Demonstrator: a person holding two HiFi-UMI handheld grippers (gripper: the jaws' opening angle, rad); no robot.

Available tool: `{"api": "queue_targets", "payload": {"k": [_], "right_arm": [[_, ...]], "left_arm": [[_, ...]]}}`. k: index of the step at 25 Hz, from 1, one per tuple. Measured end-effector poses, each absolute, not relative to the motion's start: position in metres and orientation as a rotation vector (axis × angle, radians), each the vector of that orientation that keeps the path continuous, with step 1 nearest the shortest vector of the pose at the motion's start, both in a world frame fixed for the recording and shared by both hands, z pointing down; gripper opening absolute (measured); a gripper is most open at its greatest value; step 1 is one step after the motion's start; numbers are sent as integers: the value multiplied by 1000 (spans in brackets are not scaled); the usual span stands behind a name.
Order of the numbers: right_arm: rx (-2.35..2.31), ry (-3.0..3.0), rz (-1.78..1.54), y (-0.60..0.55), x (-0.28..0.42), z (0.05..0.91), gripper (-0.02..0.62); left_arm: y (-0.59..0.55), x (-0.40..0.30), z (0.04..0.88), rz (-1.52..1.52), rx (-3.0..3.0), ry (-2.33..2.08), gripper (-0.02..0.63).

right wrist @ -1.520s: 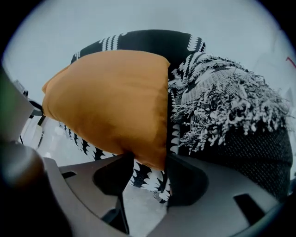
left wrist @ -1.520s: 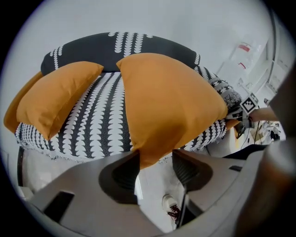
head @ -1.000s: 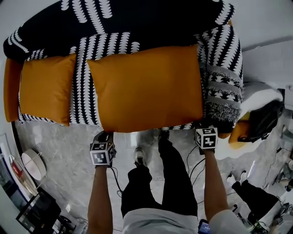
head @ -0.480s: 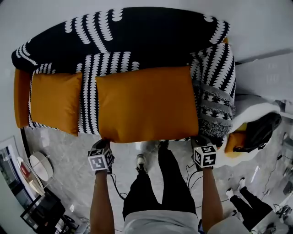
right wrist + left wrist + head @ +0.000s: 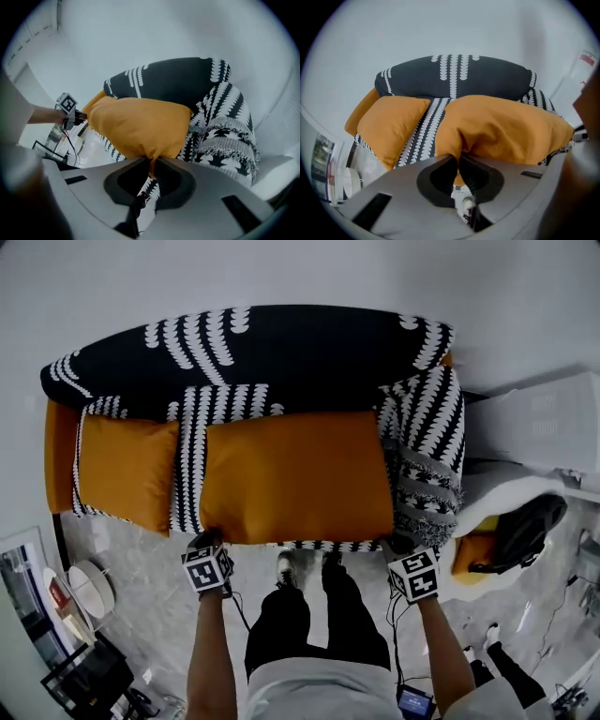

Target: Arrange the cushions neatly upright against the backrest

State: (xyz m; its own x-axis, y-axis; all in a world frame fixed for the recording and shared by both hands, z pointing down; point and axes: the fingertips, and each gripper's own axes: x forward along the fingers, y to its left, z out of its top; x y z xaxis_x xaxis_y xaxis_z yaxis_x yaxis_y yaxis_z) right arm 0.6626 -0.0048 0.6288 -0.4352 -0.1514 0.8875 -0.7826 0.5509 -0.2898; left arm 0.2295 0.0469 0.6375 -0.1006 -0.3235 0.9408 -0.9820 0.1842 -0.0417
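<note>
The left gripper (image 5: 458,160) is clamped on a corner of the big cushion (image 5: 295,474); its jaws have just been closing, and orange cloth is pinched between them. The right gripper (image 5: 151,165) bites the other near corner in the same way, its jaws also just closed in, with a tuft of the cloth bunched between the pads. Both grippers point steeply down at the sofa's (image 5: 187,418) front edge, one at each end of the cushion's near side.

The big cushion stretches between them with its long axis along the sofa's length. Its broad face is turned up and forward. Its near long edge is held up at the sofa's front, and its far long edge points toward the backrest (image 5: 281,348), just short of it. The cloth sags and puckers at both gripped corners.

The small cushion (image 5: 127,470) sits toward the sofa's left end, just beside the big one with a strip of patterned seat between them. It is tilted, leaning toward that end. A fringed throw (image 5: 427,479) drapes over the sofa's right end, beside the right gripper. The person's legs (image 5: 319,615) stand at the sofa's front, between the two arms.
</note>
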Motion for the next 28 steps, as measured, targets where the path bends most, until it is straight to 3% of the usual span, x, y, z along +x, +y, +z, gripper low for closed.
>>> {"api": "queue_targets", "payload": {"k": [7, 28], "right_arm": [[929, -1925, 932, -44, 645, 586, 43], [1160, -1955, 867, -194, 605, 515, 43]], "left_arm": [[6, 212, 601, 776, 1316, -1656, 28], [-179, 170, 547, 773, 1624, -1584, 29]]}}
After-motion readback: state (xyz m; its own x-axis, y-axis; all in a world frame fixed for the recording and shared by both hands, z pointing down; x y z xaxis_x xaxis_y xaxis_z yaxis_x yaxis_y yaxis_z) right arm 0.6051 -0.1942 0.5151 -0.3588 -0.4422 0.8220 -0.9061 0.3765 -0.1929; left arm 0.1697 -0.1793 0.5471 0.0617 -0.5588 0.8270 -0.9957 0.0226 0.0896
